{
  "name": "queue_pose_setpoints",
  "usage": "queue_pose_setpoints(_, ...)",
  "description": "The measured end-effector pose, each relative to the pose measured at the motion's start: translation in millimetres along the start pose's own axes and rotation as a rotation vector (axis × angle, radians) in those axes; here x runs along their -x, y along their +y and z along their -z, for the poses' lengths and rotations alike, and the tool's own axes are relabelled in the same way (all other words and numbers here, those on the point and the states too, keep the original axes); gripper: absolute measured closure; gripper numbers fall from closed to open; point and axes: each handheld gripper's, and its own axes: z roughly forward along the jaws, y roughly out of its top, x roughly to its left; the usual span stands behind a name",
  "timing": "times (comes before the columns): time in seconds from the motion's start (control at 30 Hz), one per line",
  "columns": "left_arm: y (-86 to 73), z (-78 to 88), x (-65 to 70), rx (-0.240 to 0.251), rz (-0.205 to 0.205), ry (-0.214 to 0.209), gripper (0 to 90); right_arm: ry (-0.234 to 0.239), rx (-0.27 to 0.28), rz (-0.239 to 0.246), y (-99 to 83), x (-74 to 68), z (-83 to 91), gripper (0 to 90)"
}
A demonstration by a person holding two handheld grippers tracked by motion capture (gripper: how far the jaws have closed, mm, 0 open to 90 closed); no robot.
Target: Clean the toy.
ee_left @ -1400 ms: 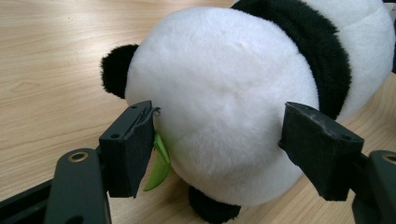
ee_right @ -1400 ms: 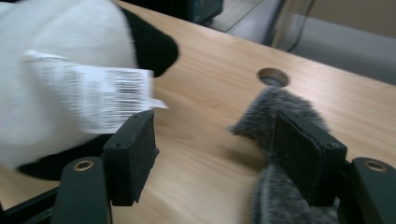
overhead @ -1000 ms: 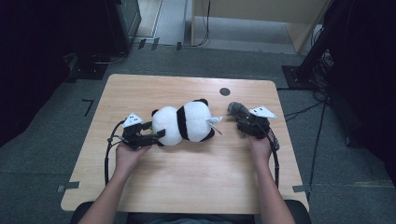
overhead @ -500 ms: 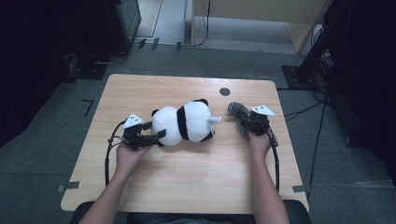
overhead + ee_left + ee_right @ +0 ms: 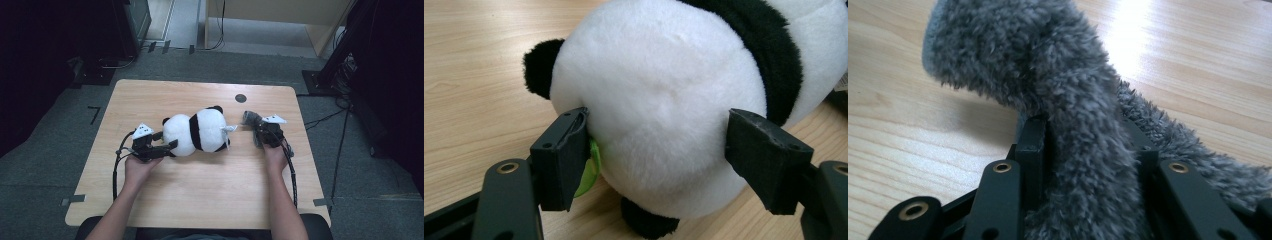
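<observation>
Gripping the round plush panda (image 5: 197, 132), left tongs (image 5: 659, 155) stand wide; right tongs (image 5: 1088, 150), just closing, pinch fuzzy grey cloth (image 5: 1048, 65).

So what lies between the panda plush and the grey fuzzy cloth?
In the high view, the panda plush has a small white tag pointing toward the grey fuzzy cloth; otherwise bare table.

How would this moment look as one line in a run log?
left gripper: around panda plush | right gripper: jaws just closing on grey fuzzy cloth | table
</observation>
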Motion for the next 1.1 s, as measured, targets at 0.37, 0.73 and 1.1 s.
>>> queue_pose_setpoints(0.37,-1.3,-0.2,0.3,0.006,-0.007,0.004,26.6,0.016,-0.005,-0.007,0.1,1.1,-0.4,58.1)
queue_pose_setpoints(0.73,-1.8,-1.3,-0.1,0.004,-0.004,0.006,25.0,0.055,-0.023,0.005,8.1,2.2,4.1,74.2)
queue_pose_setpoints(1.1,-1.8,-1.5,-0.1,-0.004,-0.009,0.009,23.7,0.175,-0.041,-0.002,40.7,0.5,29.3,73.5)
